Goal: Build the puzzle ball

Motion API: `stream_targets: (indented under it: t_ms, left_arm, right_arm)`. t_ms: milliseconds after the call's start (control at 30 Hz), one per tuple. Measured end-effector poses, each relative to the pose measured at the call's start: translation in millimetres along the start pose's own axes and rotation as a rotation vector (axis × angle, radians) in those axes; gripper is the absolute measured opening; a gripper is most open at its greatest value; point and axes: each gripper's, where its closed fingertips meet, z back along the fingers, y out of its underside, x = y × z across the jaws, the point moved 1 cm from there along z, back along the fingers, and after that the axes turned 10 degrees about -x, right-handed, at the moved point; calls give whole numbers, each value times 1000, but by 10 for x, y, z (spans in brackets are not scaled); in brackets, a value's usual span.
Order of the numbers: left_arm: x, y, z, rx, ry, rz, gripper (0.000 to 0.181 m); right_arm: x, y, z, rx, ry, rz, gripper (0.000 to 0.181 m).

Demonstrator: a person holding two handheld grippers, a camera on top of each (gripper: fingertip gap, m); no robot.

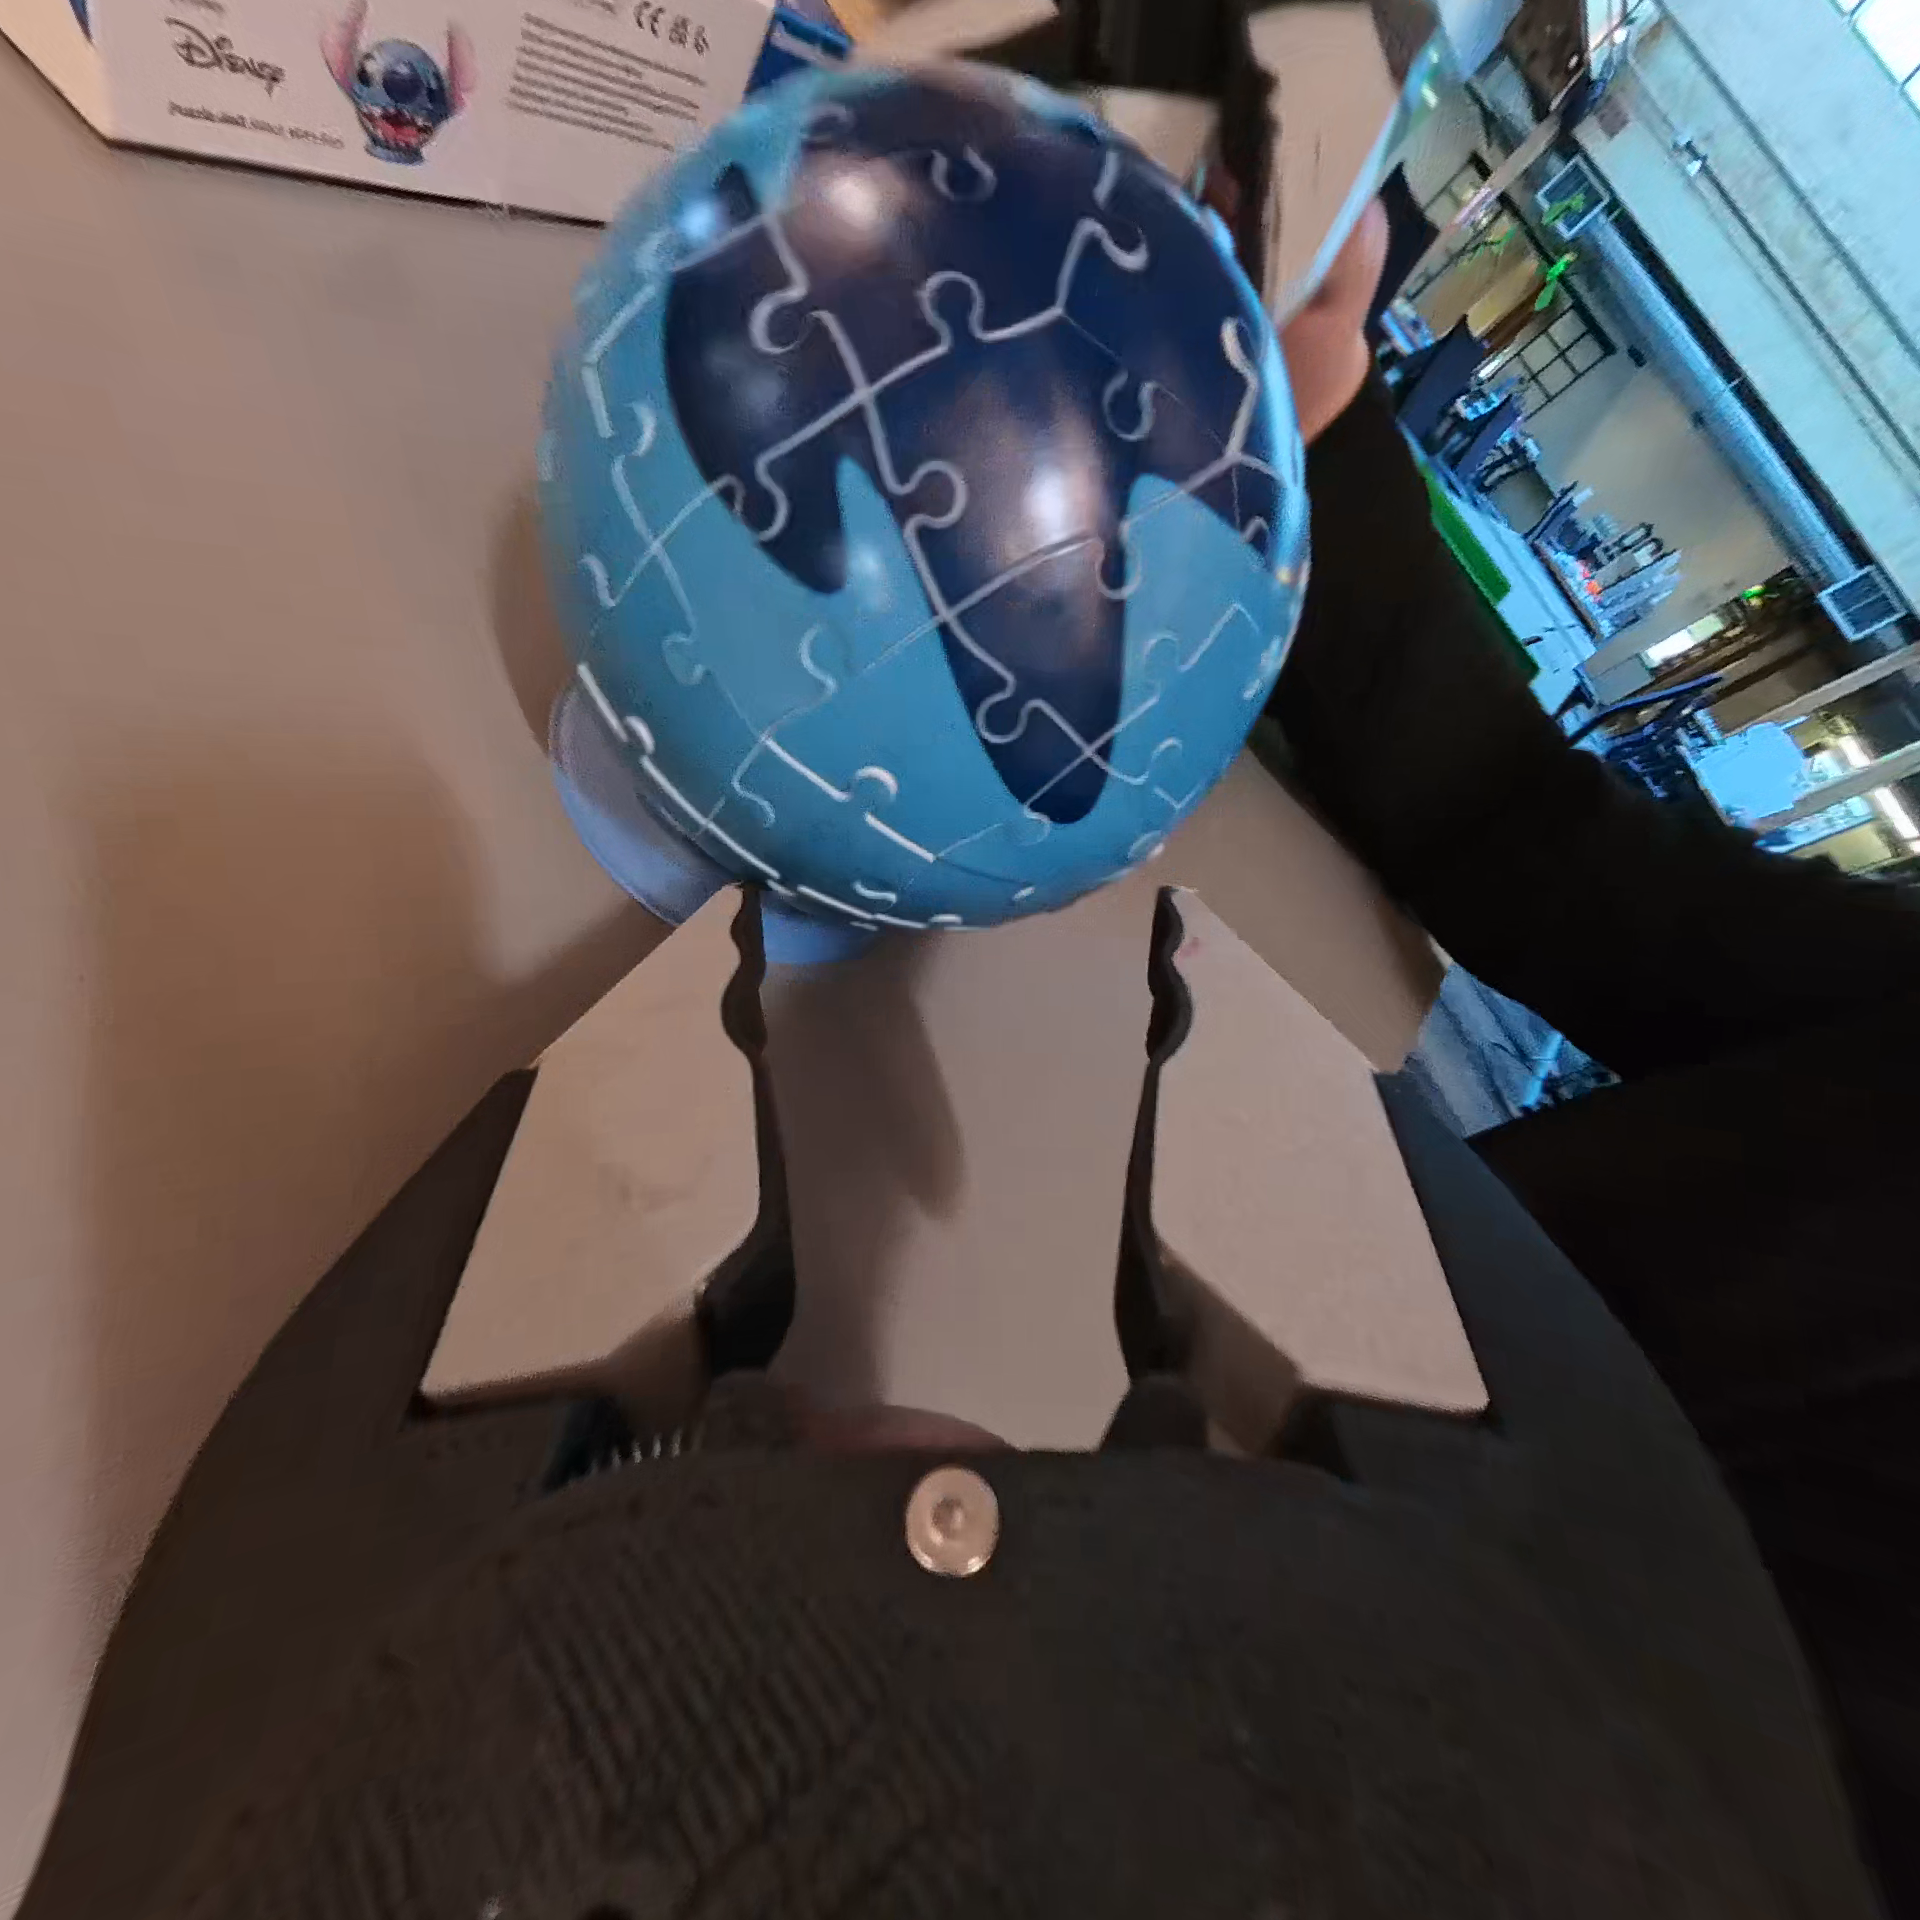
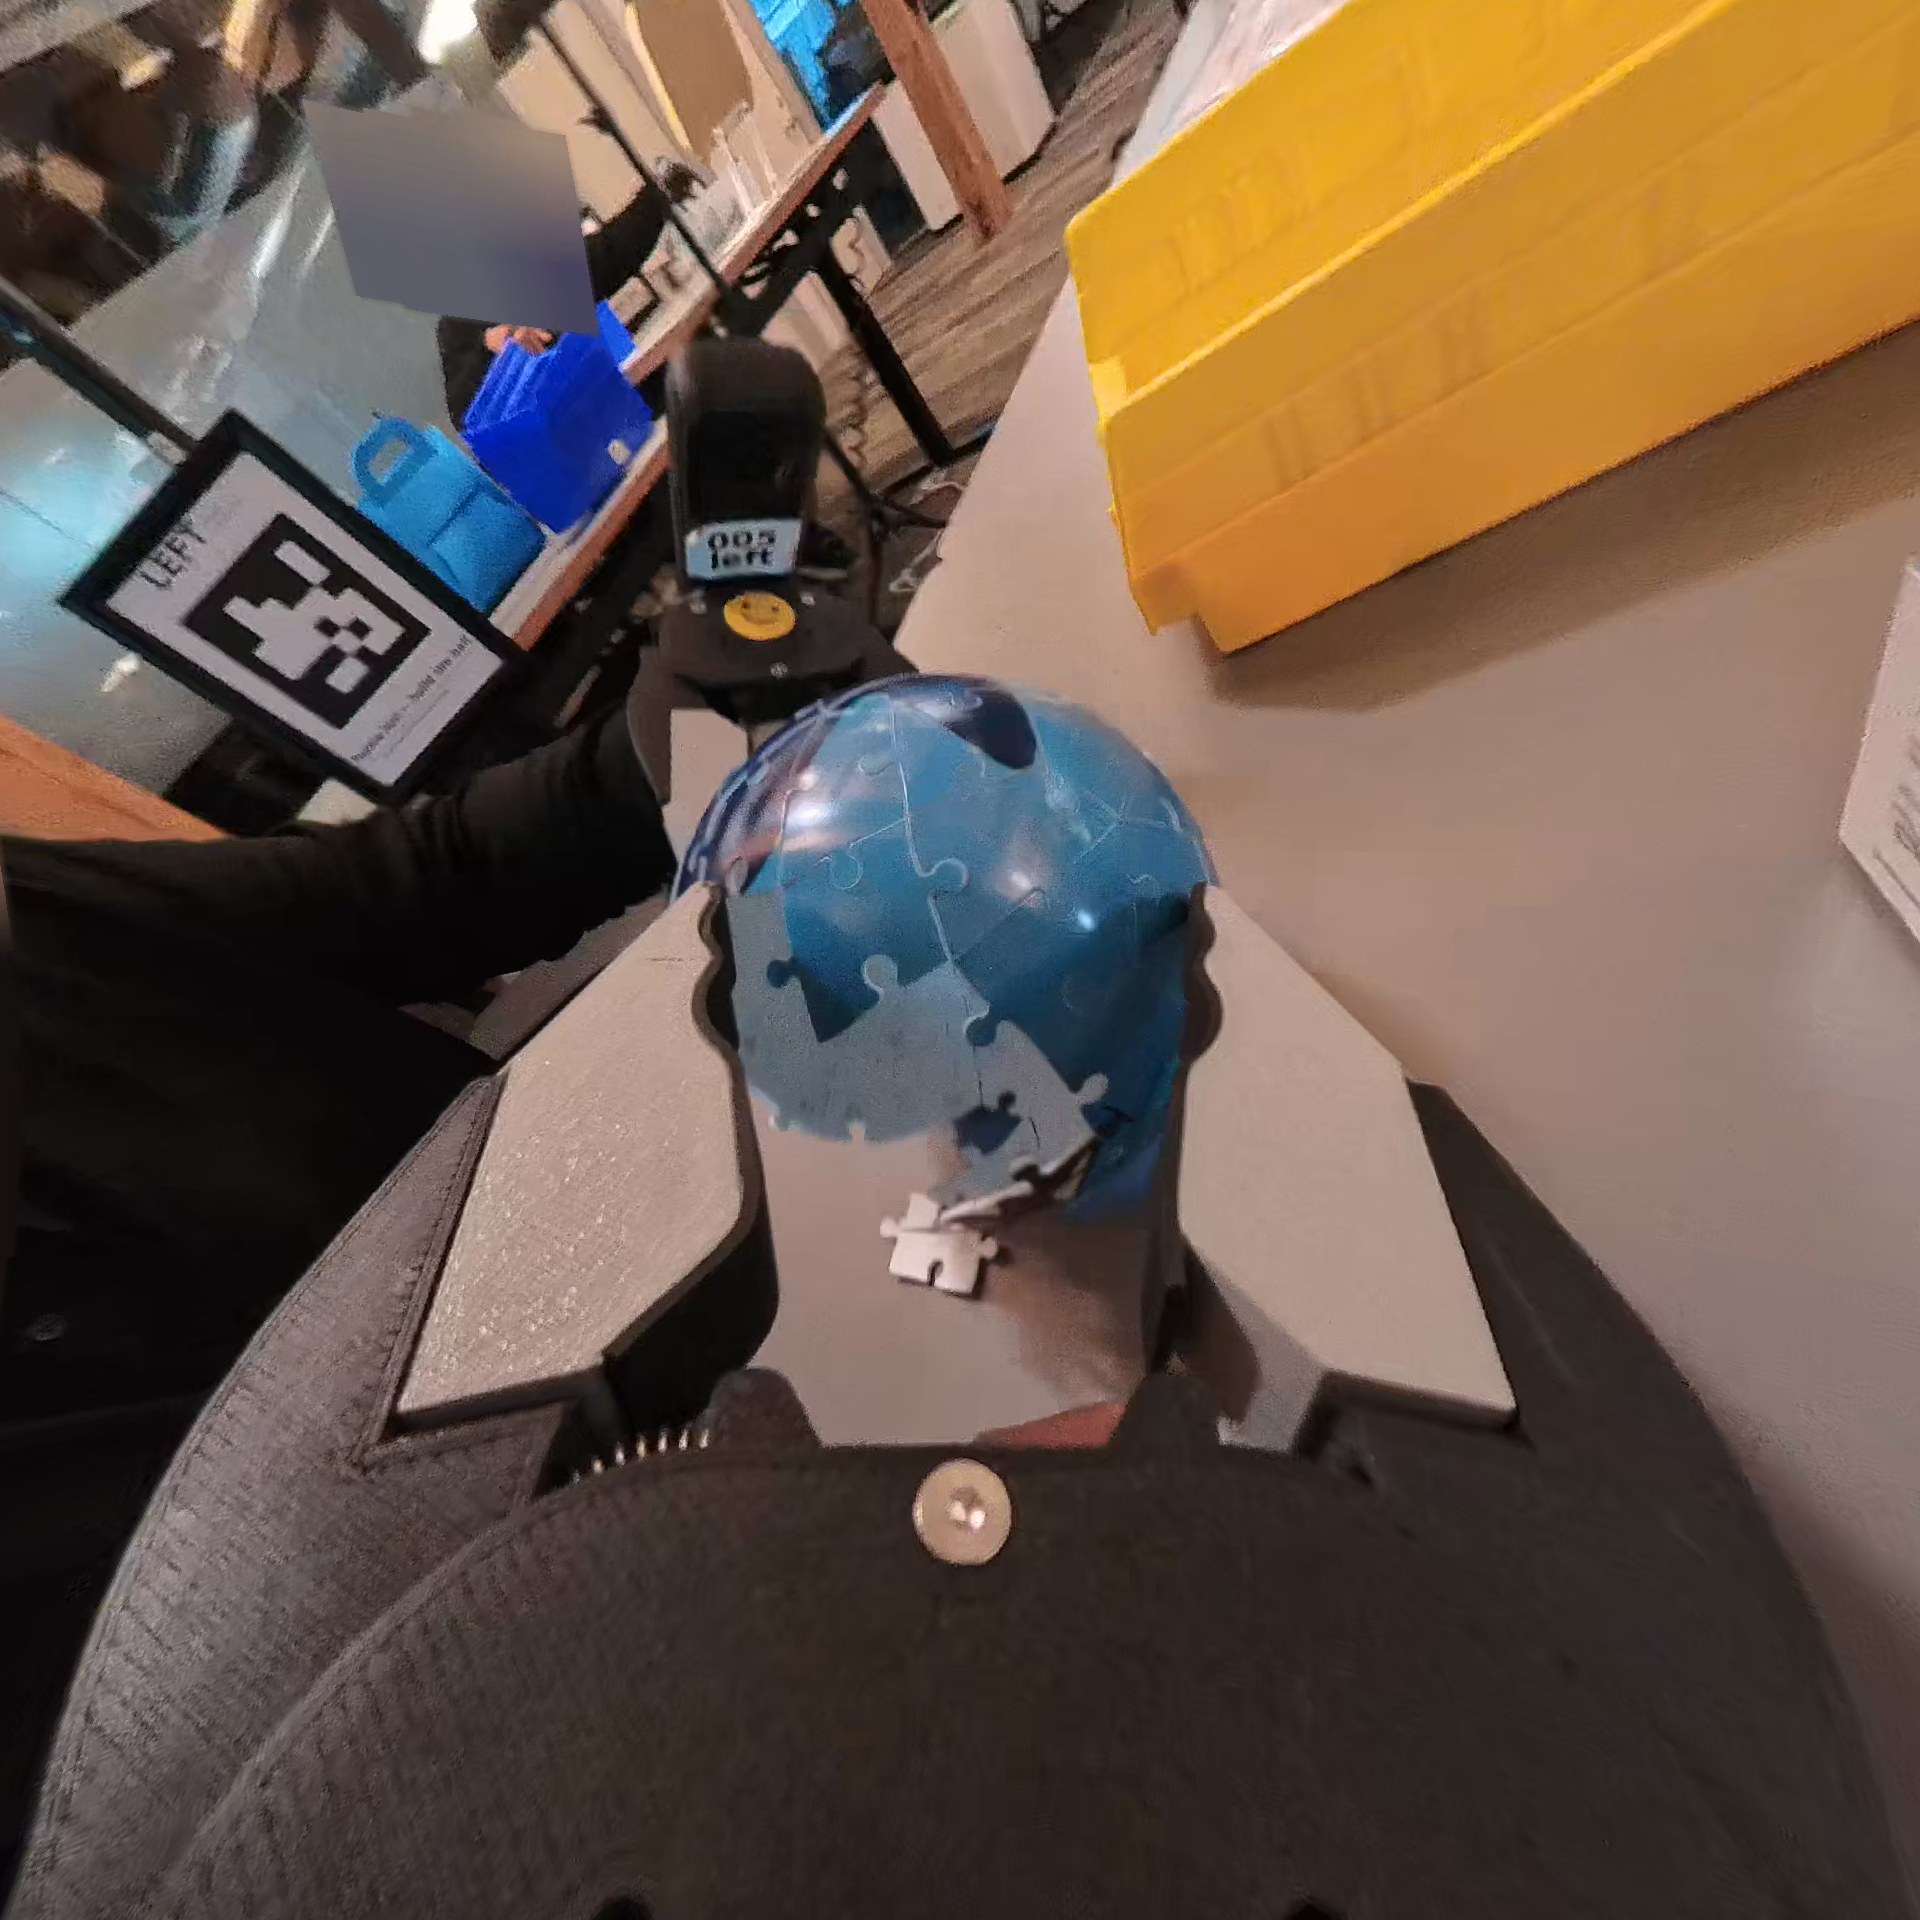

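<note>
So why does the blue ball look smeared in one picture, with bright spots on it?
Left wrist view: the puzzle ball is motion-blurred, its dark glossy patches catching white glare. Right wrist view: the ball is sharper with small highlights, and the wide lens bends the yellow bin.

Ball (image 1: 920, 499): motion-blurred at its upper left rim in our left wrist view; we cannot tell what holds it.
Base (image 1: 665, 842): mostly hidden behind the ball.
Box (image 1: 436, 94): cut off by the top edge.
Right gripper (image 2: 961, 914): fingers cover both flanks of the ball (image 2: 945, 925); we cannot tell whether they press it.
Loose piece (image 2: 940, 1252): we cannot tell if it touches the ball.
Bins (image 2: 1507, 301): run off top and right.
Paper (image 2: 1886, 748): cut by right edge.
</note>
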Motion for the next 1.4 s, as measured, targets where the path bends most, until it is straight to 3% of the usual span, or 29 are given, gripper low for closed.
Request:
stream_targets:
  t_ms: [167,333,433,567,667,867,1033,1200,1300,1400]
  left_arm:
    - [-182,82,57,-50,-45,-90,73]
    - [-483,0,250,-145,19,-130,57]
    - [-300,-112,398,-162,-79,-207,61]
    - [147,-287,522,-136,-243,-330,68]
    - [320,-342,459,-83,-273,-426,75]
    - [474,-225,295,24,-246,-566,85]
    - [361,-275,218,78,-75,-643,83]
    - [340,-342,142,148,100,-675,91]
    - [302,-392,54,152,204,-654,99]
    - [293,-379,-51,194,268,-657,106]
  right_arm:
    - [8,-67,-231,12,-178,44,88]
    - [83,-104,-425,57,-331,119,85]
    - [144,-187,-494,53,-364,173,84]
    - [63,-331,-356,20,-251,233,82]
    - [4,-369,-137,-2,-135,259,84]
    - [-97,-43,285,106,128,296,88]
    - [93,324,497,145,236,250,85]
    - [439,678,608,78,391,192,80]
    - [674,788,438,-57,424,153,79]
    - [669,816,225,-166,456,101,76]
